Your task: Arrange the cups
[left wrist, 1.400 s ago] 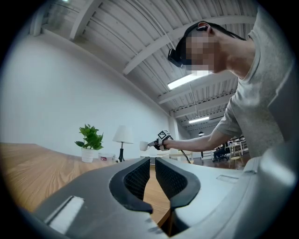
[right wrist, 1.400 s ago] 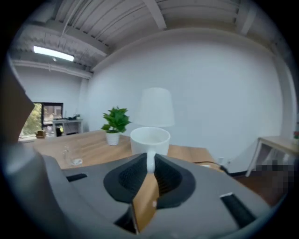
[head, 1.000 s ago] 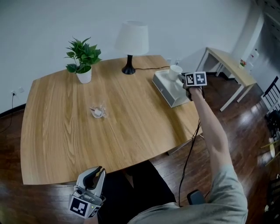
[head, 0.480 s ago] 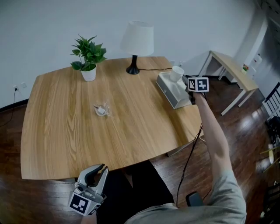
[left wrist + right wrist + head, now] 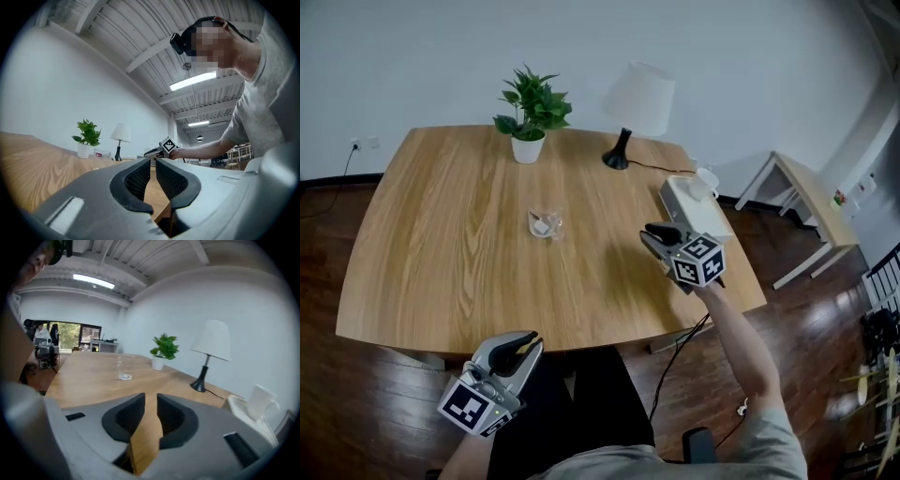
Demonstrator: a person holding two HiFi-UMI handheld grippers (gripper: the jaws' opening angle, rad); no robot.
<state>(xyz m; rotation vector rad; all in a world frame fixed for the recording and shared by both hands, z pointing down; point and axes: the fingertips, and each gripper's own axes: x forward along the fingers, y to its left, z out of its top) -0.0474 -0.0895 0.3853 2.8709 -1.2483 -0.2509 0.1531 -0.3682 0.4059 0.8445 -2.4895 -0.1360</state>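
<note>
Our left gripper and right gripper both keep fingers slightly apart, empty. The white ceramic mug sits atop a white box; the clear glass cup (red label, unreadable) stands centrally on the wooden counter.

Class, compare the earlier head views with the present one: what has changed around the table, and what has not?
The right gripper has drawn back from the white cup on the white box toward the near side of the table; its jaws stand slightly apart, empty. The cup stays on the box. The left gripper, glass, plant and lamp kept their places.
</note>
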